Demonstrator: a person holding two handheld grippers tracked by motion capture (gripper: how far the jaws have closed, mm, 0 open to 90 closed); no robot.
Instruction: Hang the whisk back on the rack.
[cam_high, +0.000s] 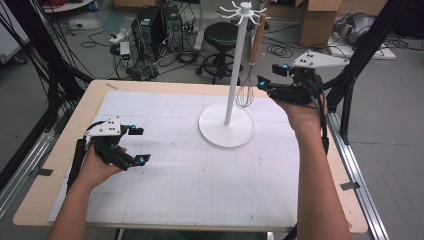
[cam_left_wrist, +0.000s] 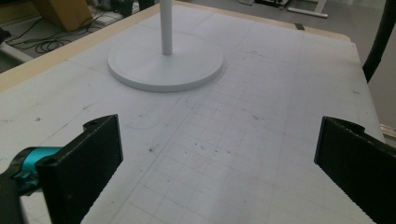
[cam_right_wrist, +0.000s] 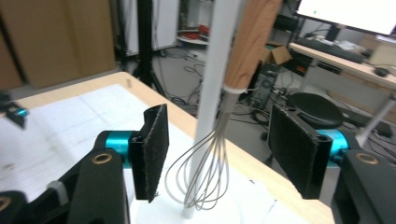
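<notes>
Hanging light from the white stand (cam_high: 229, 90), the wooden-handled whisk (cam_right_wrist: 219, 140) looks springy in its wires, so the unclenched right gripper (cam_right_wrist: 219, 154), jaws apart around it, should grip the stiff handle

No text, label, brand or number can be read on anything here

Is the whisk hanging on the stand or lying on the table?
Hanging: the whisk hangs from a top hook of the white stand, wires down, clear of the base.
</notes>
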